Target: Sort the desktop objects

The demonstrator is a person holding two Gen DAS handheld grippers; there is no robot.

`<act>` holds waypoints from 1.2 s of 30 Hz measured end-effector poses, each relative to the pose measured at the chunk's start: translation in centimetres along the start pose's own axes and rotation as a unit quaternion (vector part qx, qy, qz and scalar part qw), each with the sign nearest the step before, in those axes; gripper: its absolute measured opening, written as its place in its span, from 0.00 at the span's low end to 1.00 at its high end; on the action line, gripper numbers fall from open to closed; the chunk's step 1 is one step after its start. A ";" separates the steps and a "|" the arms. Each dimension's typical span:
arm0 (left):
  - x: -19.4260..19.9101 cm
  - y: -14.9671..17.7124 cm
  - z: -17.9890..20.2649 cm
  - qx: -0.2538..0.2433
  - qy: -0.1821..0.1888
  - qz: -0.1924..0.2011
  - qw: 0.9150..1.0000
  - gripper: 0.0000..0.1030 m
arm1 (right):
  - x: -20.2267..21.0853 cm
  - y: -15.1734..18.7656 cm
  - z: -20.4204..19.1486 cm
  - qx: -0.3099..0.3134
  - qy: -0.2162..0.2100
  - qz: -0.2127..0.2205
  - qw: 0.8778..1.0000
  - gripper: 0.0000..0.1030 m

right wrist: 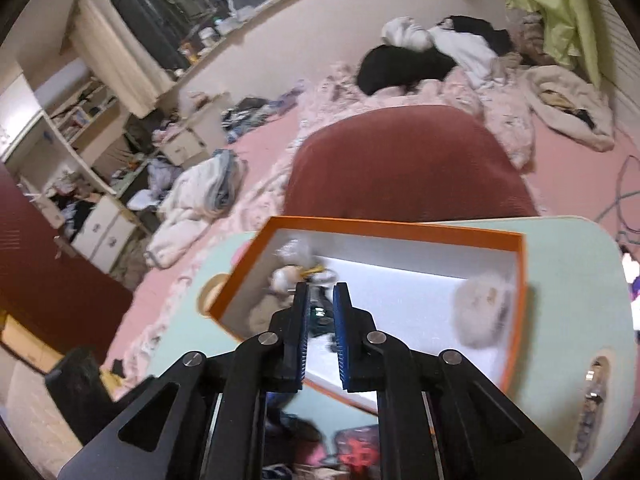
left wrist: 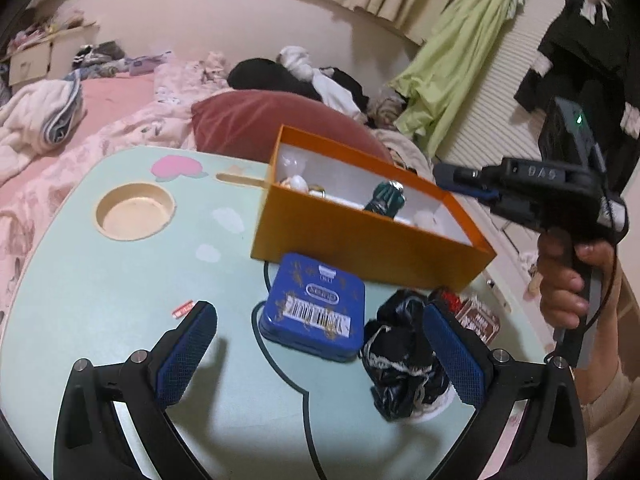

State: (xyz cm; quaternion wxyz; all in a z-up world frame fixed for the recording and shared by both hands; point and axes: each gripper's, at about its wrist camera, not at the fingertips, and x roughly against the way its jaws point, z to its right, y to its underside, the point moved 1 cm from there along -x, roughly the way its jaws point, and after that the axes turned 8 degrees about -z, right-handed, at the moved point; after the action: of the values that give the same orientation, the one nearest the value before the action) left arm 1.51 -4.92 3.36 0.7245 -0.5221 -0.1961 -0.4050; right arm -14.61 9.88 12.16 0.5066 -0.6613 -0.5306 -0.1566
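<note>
An orange box (left wrist: pixel 360 240) stands on the pale green lap table (left wrist: pixel 120 300). Inside it are a dark green object (left wrist: pixel 386 198), white fluffy items and a yellow piece. In front of the box lie a blue tin (left wrist: pixel 316 308), a crumpled black bag (left wrist: pixel 404 356) and a brown-red packet (left wrist: pixel 478 316). My left gripper (left wrist: pixel 320 356) is open above the table, its jaws either side of the tin and bag. My right gripper (right wrist: pixel 321 304) hovers over the orange box (right wrist: pixel 516 320), jaws nearly shut with a narrow gap, above the dark green object (right wrist: pixel 320 314). A white fluffy ball (right wrist: pixel 484 308) lies in the box.
A round cup recess (left wrist: pixel 136 210) sits at the table's far left. A small red scrap (left wrist: pixel 182 309) lies near my left finger. A red cushion (left wrist: pixel 256 120) and a cluttered pink bed lie behind the table. A hand holds the right gripper's handle (left wrist: pixel 568 292).
</note>
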 end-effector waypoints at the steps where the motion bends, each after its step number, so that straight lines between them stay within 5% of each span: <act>1: 0.1 -0.1 -0.1 0.001 0.001 0.002 1.000 1.00 | -0.4 -0.4 -0.1 -0.002 0.009 -0.004 1.000 0.29; 4: 0.6 -0.3 -0.2 0.002 0.000 0.014 1.000 1.00 | -2.0 -1.5 0.3 -0.029 0.024 -0.036 0.999 0.57; 7: 0.9 -0.3 -0.5 0.007 0.002 0.018 1.000 1.00 | -3.4 -1.6 -0.3 -0.013 0.003 -0.056 0.998 0.57; 9: 0.9 -0.3 -0.8 0.011 0.004 0.018 1.000 1.00 | -5.0 -1.6 -0.9 0.007 0.028 -0.070 0.997 0.61; 11: 0.9 -0.3 -0.9 0.013 0.006 0.017 1.000 0.99 | -7.3 -1.6 -0.3 -0.007 0.079 -0.104 0.991 0.61; 13: 0.9 -0.3 -1.0 0.013 0.007 0.017 1.000 0.99 | -10.0 -1.4 1.4 -0.062 0.079 -0.165 0.981 0.59; 16: 0.9 -0.3 -1.1 0.013 0.009 0.019 1.000 0.99 | -10.1 -1.7 1.8 -0.051 0.123 -0.155 0.979 0.57; 18: 0.7 -0.3 -1.3 0.014 0.010 0.017 1.000 1.00 | -10.2 -1.7 2.2 -0.050 0.116 -0.155 0.980 0.57; 24: 0.4 -0.1 -1.3 0.025 0.021 0.016 0.999 1.00 | -11.8 -1.7 0.7 0.036 0.167 -0.178 0.969 0.57; 29: 0.8 -0.1 -1.1 0.021 0.021 0.021 0.999 0.99 | -12.3 -2.5 1.0 0.057 0.166 -0.198 0.964 0.57; 32: 1.0 -0.1 -1.1 0.023 0.020 0.024 0.999 0.99 | -11.5 -2.2 1.2 0.064 0.184 -0.187 0.963 0.44; 36: 1.3 -0.2 -1.0 0.023 0.017 0.028 0.999 1.00 | -10.5 -1.9 1.6 0.036 0.153 -0.171 0.973 0.30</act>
State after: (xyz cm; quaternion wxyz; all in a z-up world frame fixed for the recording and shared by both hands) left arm 1.97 -6.31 4.00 0.7506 -0.5033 -0.1785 -0.3891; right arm -20.81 5.40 4.58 0.5705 -0.5104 -0.5576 -0.3211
